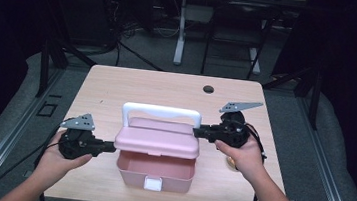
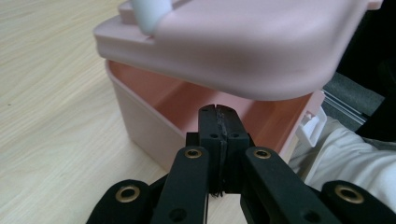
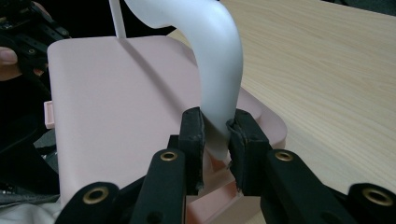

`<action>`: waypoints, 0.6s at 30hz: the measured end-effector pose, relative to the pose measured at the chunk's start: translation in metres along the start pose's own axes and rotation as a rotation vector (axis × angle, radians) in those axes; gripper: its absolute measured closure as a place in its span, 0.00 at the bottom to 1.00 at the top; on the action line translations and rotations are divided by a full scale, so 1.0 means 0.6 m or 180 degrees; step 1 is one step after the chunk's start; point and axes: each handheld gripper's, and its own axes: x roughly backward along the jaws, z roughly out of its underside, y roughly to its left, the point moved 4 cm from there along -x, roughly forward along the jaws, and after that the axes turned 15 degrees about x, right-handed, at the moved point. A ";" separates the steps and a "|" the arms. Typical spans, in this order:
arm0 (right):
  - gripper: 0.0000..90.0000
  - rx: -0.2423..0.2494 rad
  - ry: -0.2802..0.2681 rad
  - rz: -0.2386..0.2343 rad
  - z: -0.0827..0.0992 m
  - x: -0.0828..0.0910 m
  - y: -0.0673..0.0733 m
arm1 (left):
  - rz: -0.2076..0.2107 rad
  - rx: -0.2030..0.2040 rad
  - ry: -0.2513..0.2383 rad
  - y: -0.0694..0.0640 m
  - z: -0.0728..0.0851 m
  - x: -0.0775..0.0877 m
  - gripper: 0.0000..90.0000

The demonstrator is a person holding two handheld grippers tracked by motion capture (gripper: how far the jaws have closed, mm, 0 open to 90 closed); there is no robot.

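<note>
Sitting lid-ajar, pink box (image 1: 155, 171) w/ white handle (image 3: 219, 56) clamped by right gripper (image 3: 215, 135) fingers; left gripper (image 2: 219, 126) fingers closed empty.

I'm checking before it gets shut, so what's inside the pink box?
The pink box shows bare pink walls and floor near its front; the raised lid covers the rest, so anything farther back stays hidden.

A pink box (image 1: 155, 171) sits on the surface, its lid (image 1: 157, 141) raised (white handle (image 1: 161, 112) upright).
</note>
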 end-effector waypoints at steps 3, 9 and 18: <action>0.84 0.0001 -0.0002 0.0001 0.000 0.000 0.000 | 0.0034 -0.0034 0.0036 -0.008 -0.002 -0.007 1.00; 0.84 -0.0004 -0.0010 0.0005 0.001 0.000 0.000 | 0.0084 -0.0103 0.0093 -0.022 -0.008 -0.017 1.00; 0.84 0.0003 -0.0010 -0.0003 0.003 0.000 0.001 | 0.0085 -0.0129 0.0120 -0.030 -0.012 -0.021 1.00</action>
